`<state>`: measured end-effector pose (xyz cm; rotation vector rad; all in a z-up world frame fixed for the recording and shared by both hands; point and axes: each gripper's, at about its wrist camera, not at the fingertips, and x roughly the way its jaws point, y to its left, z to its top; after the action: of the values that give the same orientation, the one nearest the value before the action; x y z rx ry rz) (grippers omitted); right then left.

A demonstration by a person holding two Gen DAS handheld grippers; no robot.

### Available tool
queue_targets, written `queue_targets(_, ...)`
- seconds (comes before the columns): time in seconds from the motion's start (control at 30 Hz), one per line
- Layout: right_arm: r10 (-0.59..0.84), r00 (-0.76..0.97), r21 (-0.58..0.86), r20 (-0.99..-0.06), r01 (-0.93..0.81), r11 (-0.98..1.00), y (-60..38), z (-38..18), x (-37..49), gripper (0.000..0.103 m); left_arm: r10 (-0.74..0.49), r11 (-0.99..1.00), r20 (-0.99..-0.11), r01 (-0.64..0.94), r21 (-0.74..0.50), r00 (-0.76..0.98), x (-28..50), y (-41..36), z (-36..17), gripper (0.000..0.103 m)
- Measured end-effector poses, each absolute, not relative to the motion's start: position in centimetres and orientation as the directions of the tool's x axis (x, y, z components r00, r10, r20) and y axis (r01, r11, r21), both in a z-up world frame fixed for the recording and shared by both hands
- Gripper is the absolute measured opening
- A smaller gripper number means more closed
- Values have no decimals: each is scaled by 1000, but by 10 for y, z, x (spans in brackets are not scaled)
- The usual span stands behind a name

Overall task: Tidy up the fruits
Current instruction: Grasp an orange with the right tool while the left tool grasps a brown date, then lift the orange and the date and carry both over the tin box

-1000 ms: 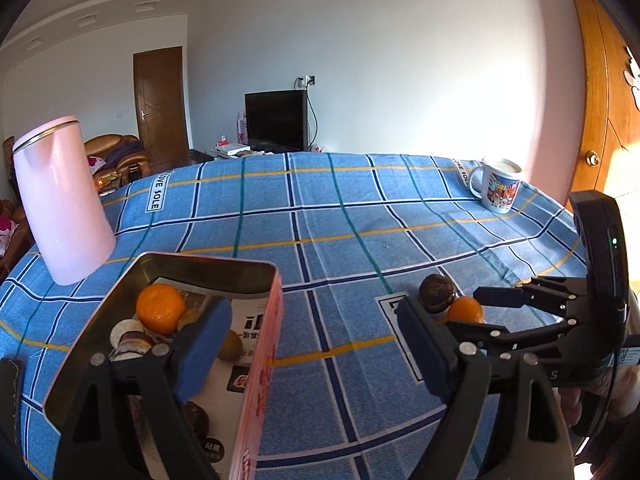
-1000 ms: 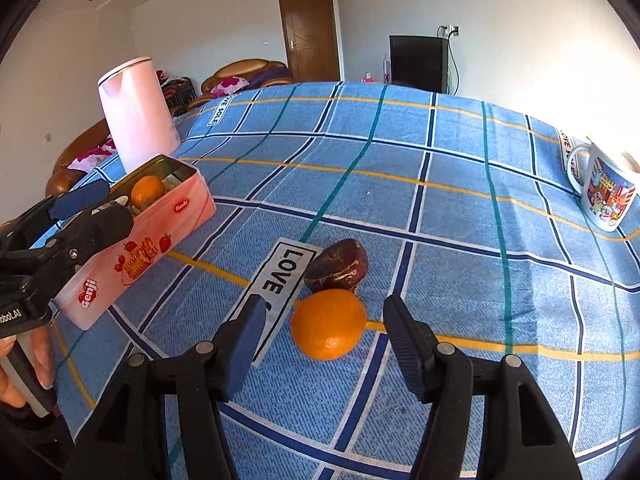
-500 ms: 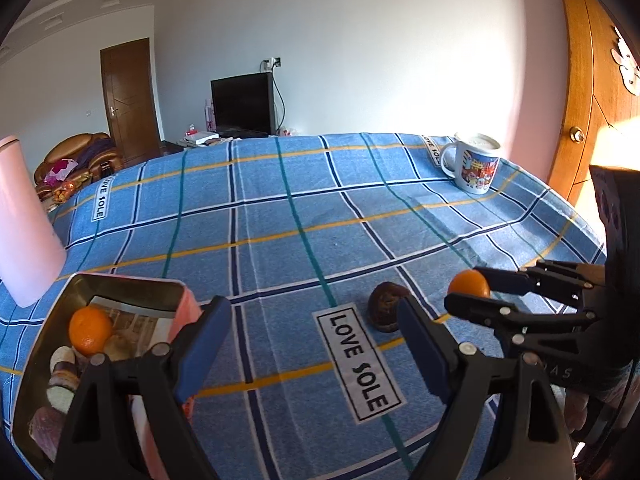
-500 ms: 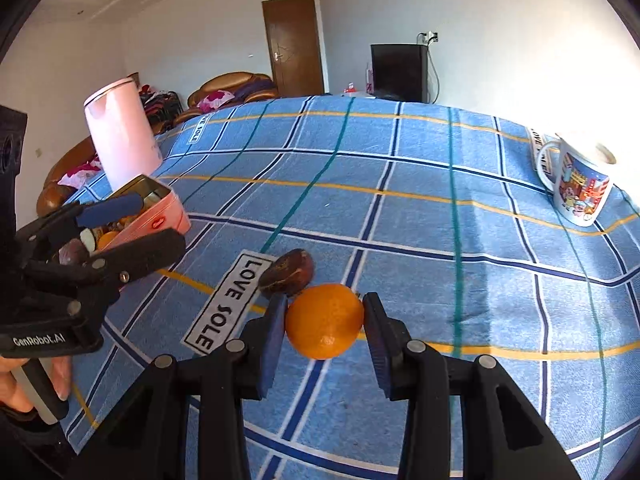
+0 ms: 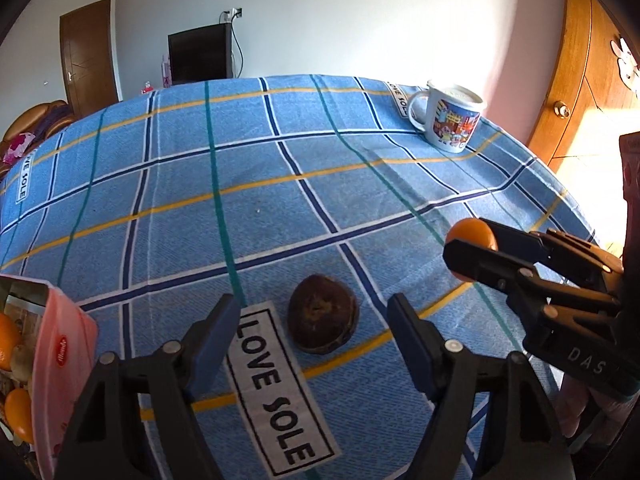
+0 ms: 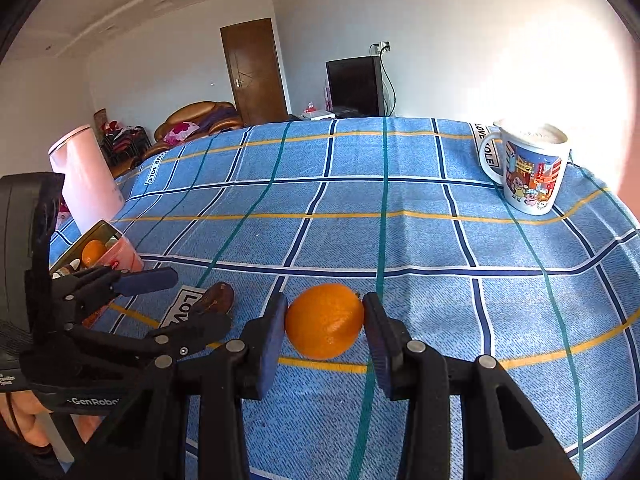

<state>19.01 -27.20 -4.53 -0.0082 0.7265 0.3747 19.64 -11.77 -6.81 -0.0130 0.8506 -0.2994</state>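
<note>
Two grippers are over a table with a blue checked cloth point(image 6: 400, 240). The right gripper point(image 6: 325, 330) is squeezed narrow around an orange point(image 6: 325, 327), with both pads pressed on its sides. From the left wrist camera, that orange point(image 5: 472, 234) peeks out at 3 o'clock between the black fingers of the right gripper point(image 5: 470, 248).

The left gripper point(image 5: 314, 318) is spread wide and holds nothing. A brown fruit point(image 5: 323, 325) lies on the cloth between its two blue pads, and neither pad touches it. Just beside the fruit, toward 7 o'clock, is a white label point(image 5: 276, 384) that says LOVE SOLE. From the right wrist camera, the left gripper point(image 6: 188, 304) is at 9 o'clock, with the brown fruit point(image 6: 216, 300) between its fingers.

A pink tin box point(image 5: 60, 364) sits at 8 o'clock in the left wrist camera. It has oranges point(image 5: 8, 340) and other small fruits in it. From the right wrist camera, the box point(image 6: 124, 254) is near 9 o'clock with one orange showing inside.

A tall pink jug point(image 6: 86, 180) stands behind the box, toward 10 o'clock. A white mug with cartoon pictures point(image 6: 528, 168) stands well apart from the fruits at 2 o'clock, near the far edge of the table. The same mug point(image 5: 450, 118) is at 1 o'clock in the left wrist camera.
</note>
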Motion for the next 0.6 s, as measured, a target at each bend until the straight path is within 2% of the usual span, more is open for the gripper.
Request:
queue_targets(0.07, 335, 682, 120, -650, -343, 932, -271, -45, 190, 41, -287, 953, -754, 256, -163, 591, 202, -118, -73, 60)
queue_targets(0.13, 333, 683, 113, -650, -347, 931, -270, -46, 188, 41, -316, 945, -751, 261, -196, 580, 205, -116, -74, 58)
queue_targets(0.23, 342, 682, 114, -647, -356, 927, -269, -45, 188, 41, -324, 943, -749, 263, -205, 578, 205, -114, -74, 39)
queue_targets(0.6, 367, 708, 113, -604, -380, 918, -270, -38, 179, 41, -340, 938, -704, 275, -210, 623, 190, -110, -64, 40)
